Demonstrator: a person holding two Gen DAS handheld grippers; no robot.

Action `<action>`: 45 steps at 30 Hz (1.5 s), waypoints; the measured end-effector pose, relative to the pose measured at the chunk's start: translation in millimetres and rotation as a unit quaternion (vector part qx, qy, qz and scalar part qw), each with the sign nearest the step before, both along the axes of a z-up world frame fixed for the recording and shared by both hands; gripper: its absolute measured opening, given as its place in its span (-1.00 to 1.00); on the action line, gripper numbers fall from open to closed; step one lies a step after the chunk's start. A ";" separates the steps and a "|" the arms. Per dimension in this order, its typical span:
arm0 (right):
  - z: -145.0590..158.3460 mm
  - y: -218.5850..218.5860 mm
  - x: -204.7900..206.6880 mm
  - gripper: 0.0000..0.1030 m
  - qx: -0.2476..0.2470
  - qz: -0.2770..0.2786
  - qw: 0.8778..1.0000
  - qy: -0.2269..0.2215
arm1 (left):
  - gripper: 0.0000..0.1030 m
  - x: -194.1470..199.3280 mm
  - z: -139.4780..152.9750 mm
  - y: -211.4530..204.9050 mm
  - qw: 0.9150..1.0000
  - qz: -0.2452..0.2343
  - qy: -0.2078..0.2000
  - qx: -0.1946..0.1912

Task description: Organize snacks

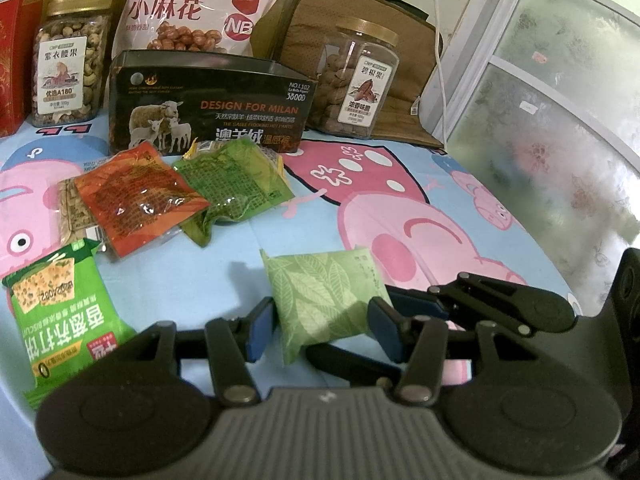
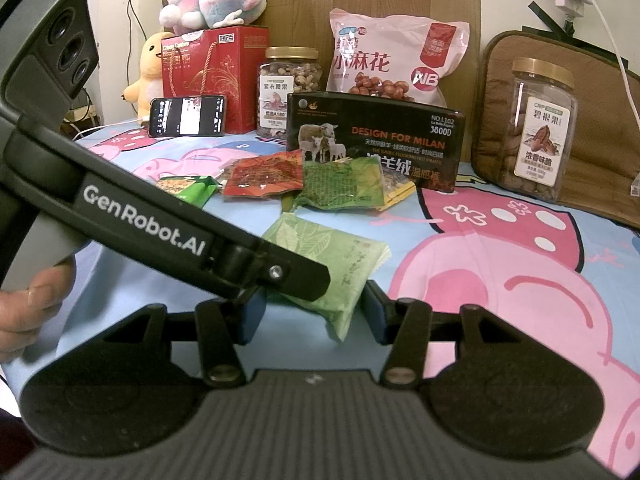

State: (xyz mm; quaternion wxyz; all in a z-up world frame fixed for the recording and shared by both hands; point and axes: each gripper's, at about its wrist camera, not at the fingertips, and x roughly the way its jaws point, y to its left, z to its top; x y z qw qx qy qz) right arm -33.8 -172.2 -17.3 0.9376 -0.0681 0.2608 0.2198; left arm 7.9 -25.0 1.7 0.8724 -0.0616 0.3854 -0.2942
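The pale green leaf-print packet [image 1: 322, 300] lay flat on the cartoon-pig sheet [image 1: 460, 216], and both my tools were at it. My left gripper [image 1: 320, 330] had its blue pads [image 1: 262, 330] spread to either side of the packet's near end, close to the wrapper, though I could not tell whether they touched it. My right gripper [image 2: 314, 314] was also spread, its pads flanking the packet's near corner from the other side, with the left tool's black arm crossing in front of it.

Just beyond the packet sat a loose pile of snacks: an orange-red pouch [image 1: 138, 196] overlapping a clear bag of pale crackers [image 1: 72, 212], and a green netted-print pouch [image 1: 232, 184] beside it. A bright green soda biscuit pack [image 1: 60, 312] lay nearer, on my left.

Behind the pile stood an open black box [image 1: 212, 112] printed with sheep. Farther back were a jar of cashews [image 1: 70, 64], a pink bag of fried dough twists [image 1: 196, 8], a jar of pecans [image 1: 356, 80] against a brown cushion [image 1: 320, 12], and a red gift box [image 2: 216, 76] with a phone [image 2: 186, 116] leaning on it.
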 end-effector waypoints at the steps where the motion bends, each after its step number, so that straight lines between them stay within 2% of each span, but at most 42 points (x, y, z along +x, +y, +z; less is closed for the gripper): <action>1: 0.0 -0.1 0.1 0.07 0.000 0.000 1.000 0.000 | -0.02 0.1 -0.1 -0.1 1.000 0.000 0.000 0.000; 13: 0.1 5.5 -3.7 0.04 -0.006 0.001 1.000 -0.005 | -0.02 -1.5 0.7 -0.4 1.000 -0.001 0.000 -0.004; 17: 0.3 8.3 -8.5 0.02 -0.017 0.006 1.000 -0.023 | -0.02 -4.9 3.9 3.8 1.000 0.000 -0.006 -0.013; 27: 3.8 7.6 -20.4 0.02 0.002 0.001 0.998 -0.059 | -0.02 -15.1 12.8 6.6 1.000 0.000 -0.028 -0.011; 45: 4.5 5.9 -21.1 0.02 0.016 0.000 0.998 -0.056 | -0.02 -18.1 14.9 4.0 0.999 0.003 -0.033 -0.003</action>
